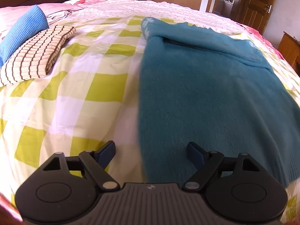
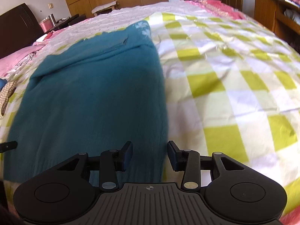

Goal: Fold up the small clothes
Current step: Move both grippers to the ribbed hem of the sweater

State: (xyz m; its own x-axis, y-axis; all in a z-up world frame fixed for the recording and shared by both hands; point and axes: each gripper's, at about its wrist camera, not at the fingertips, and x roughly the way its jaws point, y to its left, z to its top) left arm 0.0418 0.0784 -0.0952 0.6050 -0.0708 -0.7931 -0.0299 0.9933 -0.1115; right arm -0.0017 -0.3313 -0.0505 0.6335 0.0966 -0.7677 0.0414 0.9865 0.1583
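A teal knit sweater (image 1: 206, 93) lies flat on the green-checked bed sheet (image 1: 84, 93), sides folded in to a long strip; it also shows in the right wrist view (image 2: 90, 97). My left gripper (image 1: 151, 152) is open and empty, hovering over the sweater's near left edge. My right gripper (image 2: 150, 154) is open and empty over the sweater's near right edge. The tip of the left gripper (image 2: 7, 146) shows at the left edge of the right wrist view.
A folded cream striped garment (image 1: 35, 56) and a folded blue knit (image 1: 22, 30) lie at the far left of the bed. Pink pillows (image 1: 11, 16) sit behind them. Wooden wardrobes, a door (image 1: 256, 5) and a side cabinet (image 2: 273, 13) surround the bed.
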